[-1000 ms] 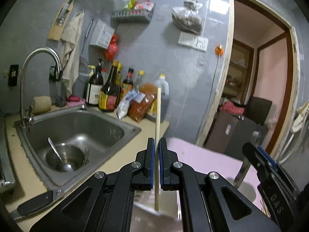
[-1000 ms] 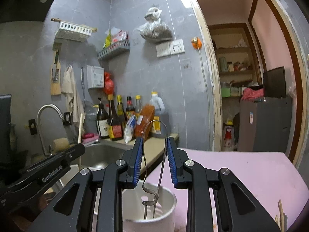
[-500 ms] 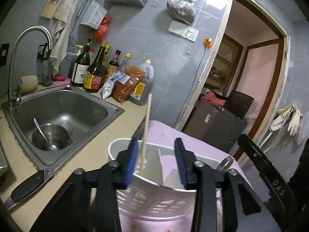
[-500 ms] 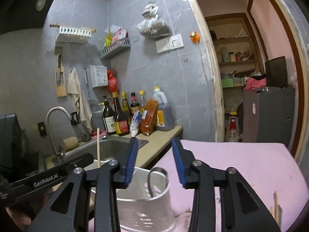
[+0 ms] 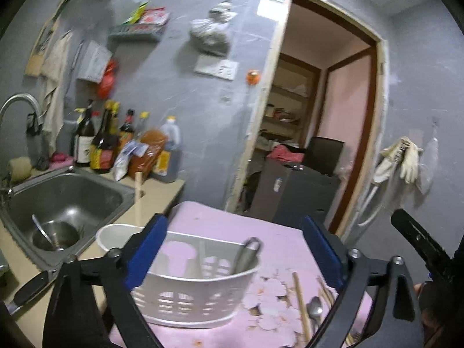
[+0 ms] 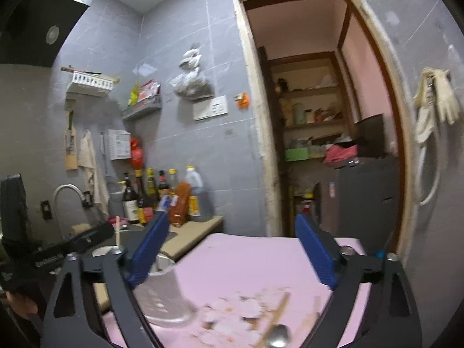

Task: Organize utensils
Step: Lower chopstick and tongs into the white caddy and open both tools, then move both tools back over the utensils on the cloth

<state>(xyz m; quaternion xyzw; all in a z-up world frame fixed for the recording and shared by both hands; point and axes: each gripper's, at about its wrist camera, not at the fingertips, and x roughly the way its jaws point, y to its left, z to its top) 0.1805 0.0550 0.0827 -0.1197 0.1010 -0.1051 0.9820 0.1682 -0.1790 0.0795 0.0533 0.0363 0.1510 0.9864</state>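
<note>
Wooden chopstick (image 5: 137, 200) released into holder (image 5: 185, 295) (metal utensil (image 5: 246, 256) too) — both jaws opening, empty | grippers backed off

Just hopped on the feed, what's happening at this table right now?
A person with two handheld grippers is sorting utensils into a white caddy on the pink table. A wooden chopstick stands in one compartment and a metal utensil in another. Both the left gripper and right gripper are opening with nothing between the fingers. A spoon and more chopsticks lie loose on the table.
</note>
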